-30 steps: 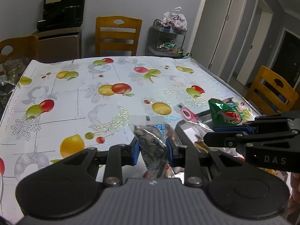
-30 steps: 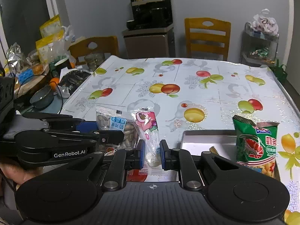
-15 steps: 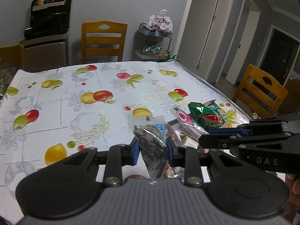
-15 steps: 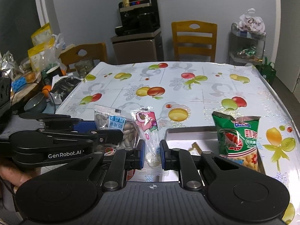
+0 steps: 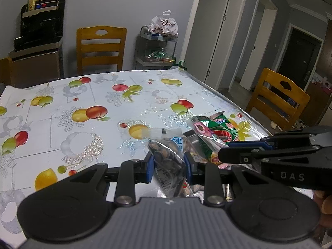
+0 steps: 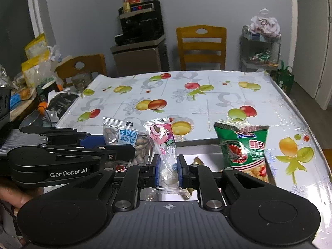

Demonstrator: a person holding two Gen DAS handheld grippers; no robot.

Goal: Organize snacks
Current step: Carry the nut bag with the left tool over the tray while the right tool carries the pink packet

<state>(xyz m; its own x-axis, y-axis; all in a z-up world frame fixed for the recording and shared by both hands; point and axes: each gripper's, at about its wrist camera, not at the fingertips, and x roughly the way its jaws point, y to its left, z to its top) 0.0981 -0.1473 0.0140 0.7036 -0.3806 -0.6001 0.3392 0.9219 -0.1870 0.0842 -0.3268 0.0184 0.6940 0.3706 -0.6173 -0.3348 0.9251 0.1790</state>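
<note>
My left gripper [image 5: 168, 164] is shut on a clear bag of seeds [image 5: 166, 155] with a blue label, held just above the table. The right gripper [image 6: 168, 170] is shut on a clear candy packet [image 6: 164, 141] with a pink bear print and white balls inside. The two grippers sit side by side: the left gripper [image 6: 122, 147] and its bag of seeds [image 6: 124, 137] show at left in the right wrist view. A green snack bag [image 6: 244, 147] stands in the metal tray [image 6: 209, 159], just right of the candy packet. In the left wrist view the right gripper [image 5: 224, 155] half hides the green snack bag [image 5: 226, 128].
The fruit-print tablecloth [image 6: 186, 95] covers the table, whose right edge [image 6: 315, 137] lies near the tray. Wooden chairs [image 6: 201, 45] [image 5: 278, 97] stand at the far and right sides. A cluttered side table [image 6: 31, 87] is at the left, a trolley [image 6: 261, 54] with snack bags behind.
Both grippers have moved to the right together, each keeping its packet. The green snack bag and tray now sit closer to the middle of both views.
</note>
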